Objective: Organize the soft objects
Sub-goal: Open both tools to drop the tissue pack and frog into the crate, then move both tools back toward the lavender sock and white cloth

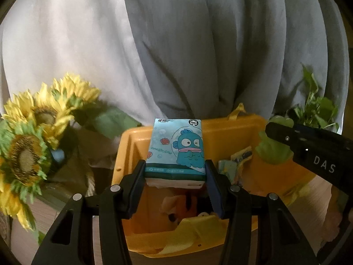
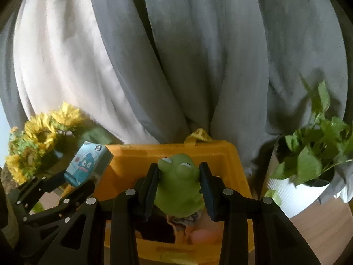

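Note:
My left gripper (image 1: 175, 176) is shut on a blue tissue pack (image 1: 176, 150) with a cartoon fish, held above the open yellow bin (image 1: 125, 152). The pack also shows in the right wrist view (image 2: 88, 165). My right gripper (image 2: 178, 185) is shut on a green frog toy (image 2: 178, 183), held over the same yellow bin (image 2: 132, 159). The frog shows partly in the left wrist view (image 1: 273, 150). Soft items lie inside the bin, among them a yellow cloth (image 1: 194, 231) and a pink thing (image 2: 203, 235).
Artificial sunflowers (image 1: 28, 137) stand left of the bin. A potted green plant (image 2: 308, 154) in a white ribbed pot stands to its right on a wooden surface (image 2: 326, 227). Grey and white curtains (image 1: 176, 44) hang close behind.

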Demonstrator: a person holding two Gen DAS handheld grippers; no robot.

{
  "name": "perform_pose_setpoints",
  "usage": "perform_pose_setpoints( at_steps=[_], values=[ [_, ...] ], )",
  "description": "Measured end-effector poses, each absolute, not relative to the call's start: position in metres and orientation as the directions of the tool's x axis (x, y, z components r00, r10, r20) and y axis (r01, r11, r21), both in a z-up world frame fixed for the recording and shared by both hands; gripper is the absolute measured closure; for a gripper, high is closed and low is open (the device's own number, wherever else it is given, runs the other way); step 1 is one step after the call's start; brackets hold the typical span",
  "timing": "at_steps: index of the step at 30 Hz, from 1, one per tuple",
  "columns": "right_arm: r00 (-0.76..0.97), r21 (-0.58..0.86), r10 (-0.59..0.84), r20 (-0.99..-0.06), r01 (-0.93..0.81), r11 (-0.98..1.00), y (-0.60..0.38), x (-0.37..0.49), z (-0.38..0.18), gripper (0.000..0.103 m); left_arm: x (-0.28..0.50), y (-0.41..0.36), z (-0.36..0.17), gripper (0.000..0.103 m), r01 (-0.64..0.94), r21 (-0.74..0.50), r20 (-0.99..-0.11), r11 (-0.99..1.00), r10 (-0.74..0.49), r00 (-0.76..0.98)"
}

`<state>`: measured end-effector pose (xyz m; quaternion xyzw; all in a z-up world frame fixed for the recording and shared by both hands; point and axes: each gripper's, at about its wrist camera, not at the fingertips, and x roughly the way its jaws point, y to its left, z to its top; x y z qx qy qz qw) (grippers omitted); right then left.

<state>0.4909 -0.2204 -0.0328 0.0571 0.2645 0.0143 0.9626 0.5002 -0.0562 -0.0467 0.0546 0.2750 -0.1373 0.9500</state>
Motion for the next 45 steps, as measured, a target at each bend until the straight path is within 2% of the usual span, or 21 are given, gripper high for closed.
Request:
perform_pose_setpoints(
  at_steps=[5,7,8,9,10,12,20,32,45],
  values=[
    [0.834,0.123,0.059,-0.548,0.011,0.992,-0.223,0.503,-0.047,0.065,0.505,-0.056,-0.054,0.051,0.296,0.042,-0.550,0.954,-0.225,0.804],
    [0.827,0.125,0.064,-0.559,0.008,0.992,-0.223,0.506,-0.051,0.064,0.506,-0.058,-0.053,0.046,0.293,0.051,-0.549,0.955,-0.218,0.807],
    [0.826,0.125,0.063,-0.560,0.009,0.992,-0.223,0.506,-0.052,0.064,0.507,-0.058,-0.053,0.039,0.292,0.056,-0.546,0.955,-0.216,0.809],
    [0.825,0.122,0.059,-0.562,0.012,0.992,-0.224,0.507,-0.052,0.060,0.507,-0.058,-0.052,0.037,0.291,0.058,-0.541,0.955,-0.215,0.813],
    [0.825,0.120,0.054,-0.562,0.017,0.993,-0.224,0.507,-0.052,0.050,0.505,-0.057,-0.051,0.037,0.290,0.061,-0.535,0.955,-0.214,0.817],
    [0.832,0.111,0.038,-0.553,0.029,0.993,-0.224,0.504,-0.050,0.045,0.504,-0.057,-0.050,0.036,0.286,0.063,-0.530,0.956,-0.211,0.821],
    [0.863,0.068,0.002,-0.506,0.037,0.997,-0.216,0.476,-0.026,0.045,0.476,-0.048,-0.030,0.033,0.256,0.026,-0.498,0.966,-0.210,0.841],
    [0.887,0.084,0.010,-0.461,0.032,0.996,-0.206,0.397,0.007,0.043,0.399,-0.037,0.002,0.031,0.220,0.022,-0.454,0.975,-0.187,0.871],
    [0.891,0.113,0.140,-0.432,-0.100,0.989,-0.204,0.327,0.018,0.043,0.311,-0.035,0.016,0.030,0.100,0.033,-0.431,0.994,-0.076,0.899]
  ],
)
